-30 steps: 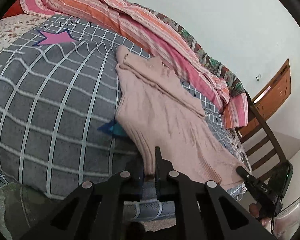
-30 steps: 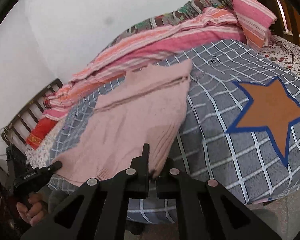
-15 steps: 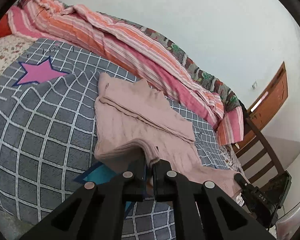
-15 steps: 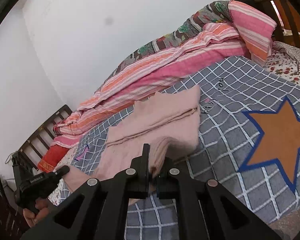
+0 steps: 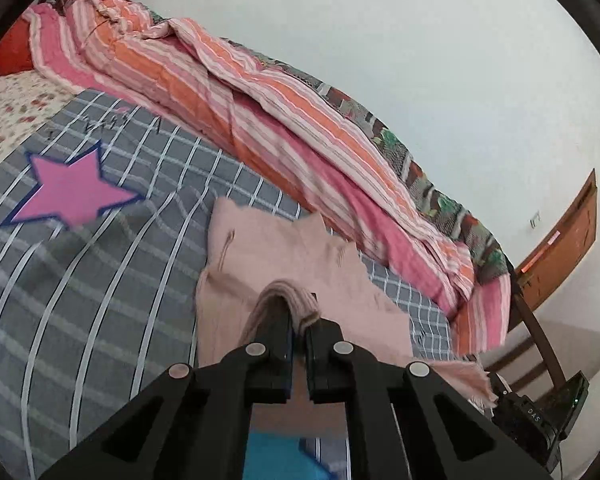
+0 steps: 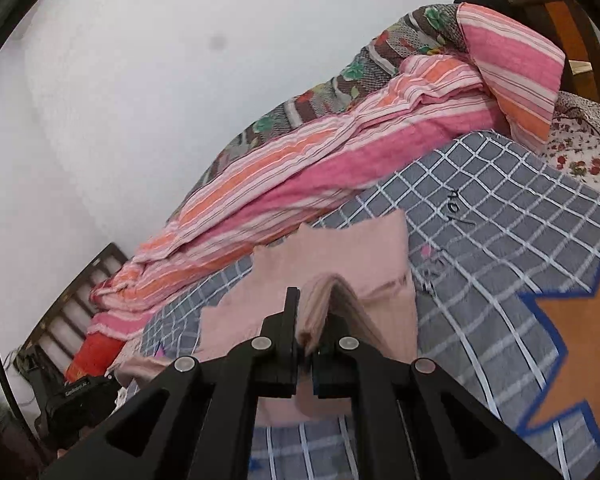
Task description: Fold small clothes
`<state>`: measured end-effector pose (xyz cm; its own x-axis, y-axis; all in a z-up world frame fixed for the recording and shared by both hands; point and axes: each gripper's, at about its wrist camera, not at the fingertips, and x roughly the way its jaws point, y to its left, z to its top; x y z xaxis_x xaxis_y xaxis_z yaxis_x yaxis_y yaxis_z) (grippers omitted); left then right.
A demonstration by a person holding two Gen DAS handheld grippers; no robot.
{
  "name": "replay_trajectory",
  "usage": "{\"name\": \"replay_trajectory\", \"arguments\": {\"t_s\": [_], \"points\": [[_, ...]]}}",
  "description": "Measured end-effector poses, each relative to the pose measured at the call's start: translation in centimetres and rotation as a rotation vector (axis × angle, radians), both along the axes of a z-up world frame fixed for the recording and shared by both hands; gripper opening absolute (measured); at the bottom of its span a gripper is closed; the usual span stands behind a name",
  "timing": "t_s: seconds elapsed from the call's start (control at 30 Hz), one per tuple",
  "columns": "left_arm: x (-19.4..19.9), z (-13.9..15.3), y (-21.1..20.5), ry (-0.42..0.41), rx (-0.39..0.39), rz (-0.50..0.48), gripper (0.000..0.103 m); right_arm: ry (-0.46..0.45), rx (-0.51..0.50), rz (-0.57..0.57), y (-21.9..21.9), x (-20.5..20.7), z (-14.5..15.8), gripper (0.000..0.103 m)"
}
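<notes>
White wall runs behind the bed, and a grey checked bedspread (image 5: 100,300) covers the mattress in front of me. Dark stitched writing sits on the bedspread near its far edge; I cannot read it in either view. Small white letters on the black body of my other tool look like "DAS", though they are tiny. A pink star (image 5: 70,194) lies left of the pink knit garment (image 5: 284,256), an orange star (image 6: 580,344) right of it (both edged in blue). Open bedspread lies on both sides of the garment. Beyond it a striped pink and orange blanket (image 5: 260,100) is heaped along the wall side, close to the garment's far edge.

My left tongs (image 5: 298,330) are pressed together on a ribbed edge of the garment, which arches up over the tips. My right tongs (image 6: 306,336) pinch another part of the same edge. Between them the lifted cloth hangs over the flat part of the garment on the bed.
</notes>
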<state>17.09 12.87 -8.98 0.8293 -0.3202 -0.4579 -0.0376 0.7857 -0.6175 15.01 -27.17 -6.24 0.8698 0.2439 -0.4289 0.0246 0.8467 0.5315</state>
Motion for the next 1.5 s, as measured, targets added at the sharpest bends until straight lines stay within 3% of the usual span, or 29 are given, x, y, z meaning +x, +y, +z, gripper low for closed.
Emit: {"name": "replay_trajectory", "arguments": {"t_s": [0.47,0.83,1.0,1.13,1.23,1.33,1.43,1.5], "points": [[14.8,-1.3,-2.0,0.088,0.138,0.016,0.005,0.075,-0.068,0.017,0.0,14.4,-1.4,0.004],[21.2,-4.8,-3.5,0.183,0.251,0.025,0.006,0.169,-0.12,-0.006,-0.2,20.9,-5.7,0.004],[21.1,-4.8,-4.8,0.182,0.34,0.014,0.007,0.204,-0.13,-0.018,-0.2,20.9,-6.8,0.008],[20.3,-4.1,-5.1,0.211,0.381,0.029,0.04,0.192,-0.131,-0.019,-0.2,19.0,-5.9,0.018],[18.6,-3.5,-5.1,0.199,0.379,0.022,0.045,0.159,-0.181,-0.014,0.9,16.4,-4.8,0.028],[16.6,-3.3,-5.1,0.198,0.364,0.011,0.063,0.146,-0.229,0.026,2.3,14.6,-4.4,0.03],[13.8,-2.9,-5.1,0.187,0.362,-0.007,0.063,0.147,-0.273,0.059,3.2,12.4,-4.6,0.045],[12.0,-2.9,-5.3,0.187,0.368,-0.022,0.064,0.164,-0.255,0.065,3.1,10.8,-5.2,0.046]]}}
